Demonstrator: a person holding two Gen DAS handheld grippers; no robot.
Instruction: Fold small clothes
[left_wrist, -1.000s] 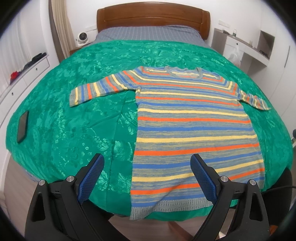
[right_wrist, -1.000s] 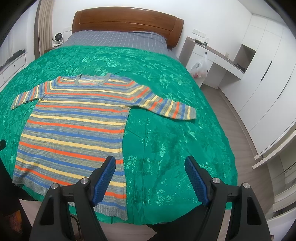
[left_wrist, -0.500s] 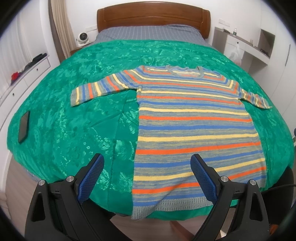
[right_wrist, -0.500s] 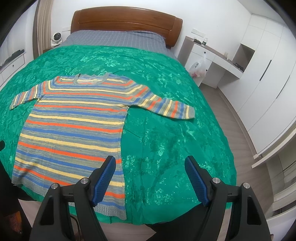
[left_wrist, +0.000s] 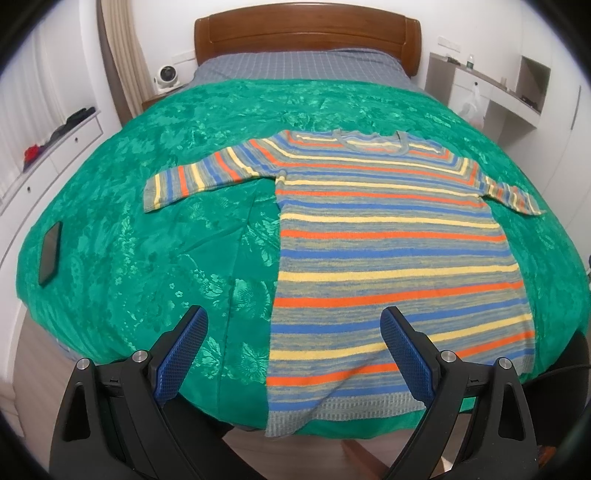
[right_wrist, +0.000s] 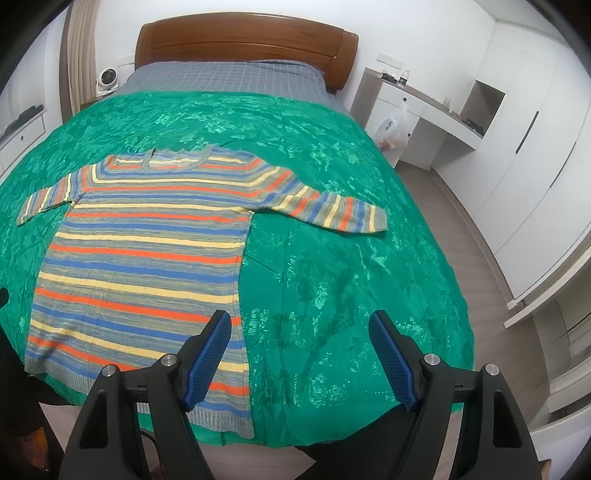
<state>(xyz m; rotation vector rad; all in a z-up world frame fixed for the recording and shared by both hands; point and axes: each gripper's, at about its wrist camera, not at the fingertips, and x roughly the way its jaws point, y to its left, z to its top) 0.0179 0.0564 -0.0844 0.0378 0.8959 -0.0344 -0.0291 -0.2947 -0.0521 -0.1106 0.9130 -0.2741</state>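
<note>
Sweater (left_wrist: 391, 254) flat on green cover (left_wrist: 147, 258), near hem at bed edge, sleeves spread. Knit looks soft, light, limp, stretchy; likely sags. Pinch sleeve cuff or hem corner. Left gripper (left_wrist: 291, 354), right gripper (right_wrist: 299, 354) hover spread, empty.

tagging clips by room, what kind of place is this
A bedroom, most likely in a home: a bed with a wooden headboard and green bedspread, a striped sweater spread on it, white wardrobe doors alongside.
</note>
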